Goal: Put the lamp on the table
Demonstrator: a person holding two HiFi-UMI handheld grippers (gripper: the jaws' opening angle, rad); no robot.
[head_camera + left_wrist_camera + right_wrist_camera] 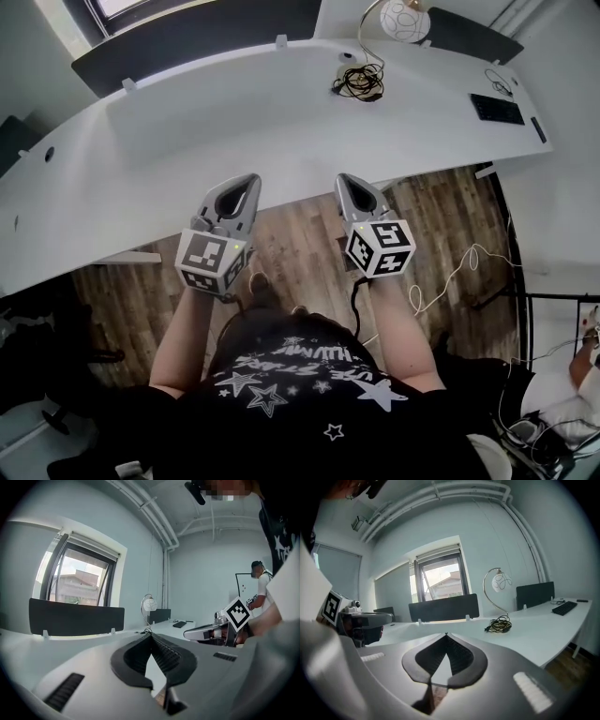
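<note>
Your left gripper (247,180) and right gripper (350,182), pressed together and empty, sit well short of the lamp (405,19) on the table (234,112) at upper right; its coiled cord (361,82) could snag and tip it.

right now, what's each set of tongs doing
left tongs: closed, holding nothing
right tongs: closed, holding nothing
</note>
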